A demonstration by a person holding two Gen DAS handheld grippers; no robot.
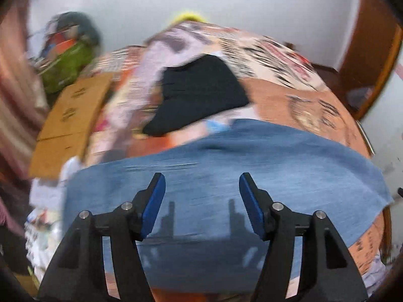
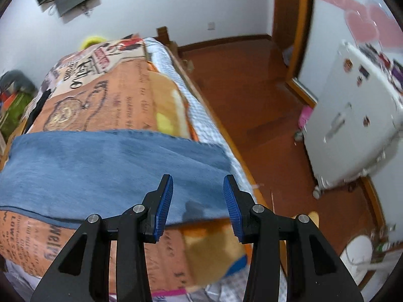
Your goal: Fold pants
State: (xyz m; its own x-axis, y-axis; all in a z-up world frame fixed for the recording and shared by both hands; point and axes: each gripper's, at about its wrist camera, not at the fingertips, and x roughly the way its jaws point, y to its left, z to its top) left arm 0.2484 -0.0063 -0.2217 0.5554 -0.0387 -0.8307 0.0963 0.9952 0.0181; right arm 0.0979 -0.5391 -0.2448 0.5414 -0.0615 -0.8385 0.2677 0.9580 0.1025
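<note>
Blue denim pants [image 1: 226, 176] lie flat across the orange printed bedspread [image 1: 297, 105], as a wide band. They also show in the right wrist view [image 2: 113, 166], with one end near the bed's right edge. My left gripper [image 1: 202, 183] is open and empty, just above the denim. My right gripper [image 2: 198, 186] is open and empty, above the pants' right end. The left wrist view is blurred.
A black garment [image 1: 199, 95] lies on the bed beyond the pants. A cardboard box [image 1: 68, 123] and a green bag [image 1: 68, 68] stand left of the bed. Right of the bed are wooden floor [image 2: 252, 95] and a white fridge [image 2: 352, 120].
</note>
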